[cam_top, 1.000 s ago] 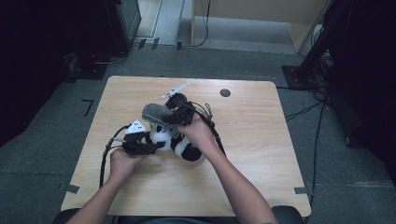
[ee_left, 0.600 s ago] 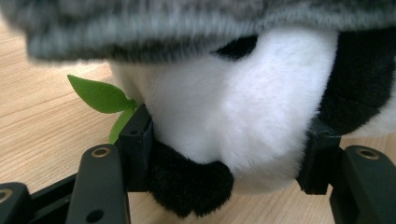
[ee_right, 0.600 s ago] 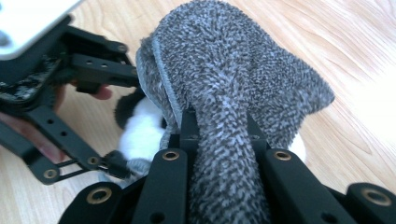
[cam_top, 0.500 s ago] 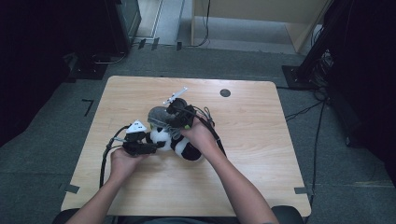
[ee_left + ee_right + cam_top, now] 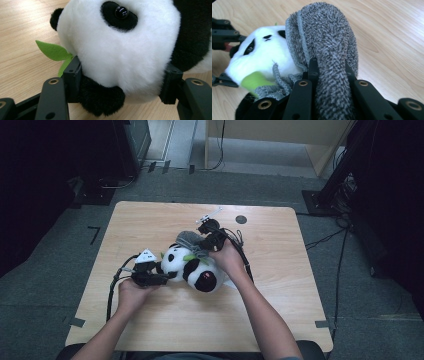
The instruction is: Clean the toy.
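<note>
A black-and-white panda plush (image 5: 192, 267) lies at the middle of the wooden table (image 5: 280, 310). My left gripper (image 5: 162, 272) comes in from the left and is shut on the panda's head (image 5: 120, 50), one pad on each side, beside a green felt leaf (image 5: 51, 51). My right gripper (image 5: 204, 245) is shut on a grey fuzzy cloth (image 5: 187, 239). The bunched grey cloth (image 5: 324, 37) rises from between the right gripper's (image 5: 329, 67) jaws and drapes against the top of the panda's head (image 5: 262, 60).
A small black round hole (image 5: 241, 219) sits near the table's far edge. Black cables (image 5: 112, 292) trail from both grippers across the table. Bare wood surrounds the plush; dark floor and equipment ring the table.
My right gripper has shifted to the right and slightly lower with the grey cloth, which now lies against the panda's head. The left gripper has kept its hold in place.
</note>
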{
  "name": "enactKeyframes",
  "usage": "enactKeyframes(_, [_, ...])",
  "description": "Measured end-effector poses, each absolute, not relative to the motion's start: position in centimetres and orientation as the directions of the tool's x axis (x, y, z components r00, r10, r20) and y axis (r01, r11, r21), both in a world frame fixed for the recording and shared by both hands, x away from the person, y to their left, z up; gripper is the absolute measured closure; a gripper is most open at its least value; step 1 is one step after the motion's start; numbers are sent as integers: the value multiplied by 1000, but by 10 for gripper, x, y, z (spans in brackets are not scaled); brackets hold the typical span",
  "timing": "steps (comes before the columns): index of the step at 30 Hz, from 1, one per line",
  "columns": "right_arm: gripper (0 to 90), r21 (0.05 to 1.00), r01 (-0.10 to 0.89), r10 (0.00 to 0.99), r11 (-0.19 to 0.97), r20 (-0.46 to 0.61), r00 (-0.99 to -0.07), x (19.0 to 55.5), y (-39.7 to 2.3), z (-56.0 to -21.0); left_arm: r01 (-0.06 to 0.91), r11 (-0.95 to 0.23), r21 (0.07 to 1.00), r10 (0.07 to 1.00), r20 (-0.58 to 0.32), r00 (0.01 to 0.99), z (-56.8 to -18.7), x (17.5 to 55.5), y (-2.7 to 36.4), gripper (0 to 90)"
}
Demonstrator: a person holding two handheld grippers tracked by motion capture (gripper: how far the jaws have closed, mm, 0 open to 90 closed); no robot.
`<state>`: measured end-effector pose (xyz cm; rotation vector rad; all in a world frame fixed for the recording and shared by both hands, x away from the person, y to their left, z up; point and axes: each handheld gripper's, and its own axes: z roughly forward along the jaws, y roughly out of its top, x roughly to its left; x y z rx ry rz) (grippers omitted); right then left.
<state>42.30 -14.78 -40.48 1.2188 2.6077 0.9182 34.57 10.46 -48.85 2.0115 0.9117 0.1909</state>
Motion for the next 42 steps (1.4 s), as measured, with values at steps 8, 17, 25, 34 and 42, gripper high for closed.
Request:
enactKeyframes(8, [780,589,657,749,471,127,-651,424,-158,-399,518,-329,790,661,-200,724,-490,345,106,354])
enactKeyframes(17, [781,657,599,724,458,115,-680,412,-153,-364,519,-312,795,662,-210,719,-491,344,107,336])
enactKeyframes(25, [780,658,537,645,528,100,-757,400,-111,-361,514,-314,798,663,-204,721,-490,344,107,324])
enactKeyframes(34, [781,579,515,572,632,99,-814,389,-71,-394,518,-330,789,668,-192,719,-490,344,105,324])
enactKeyframes(42, [784,576,503,579,644,62,-813,394,-80,-396,531,-328,781,678,-197,708,-488,346,102,348])
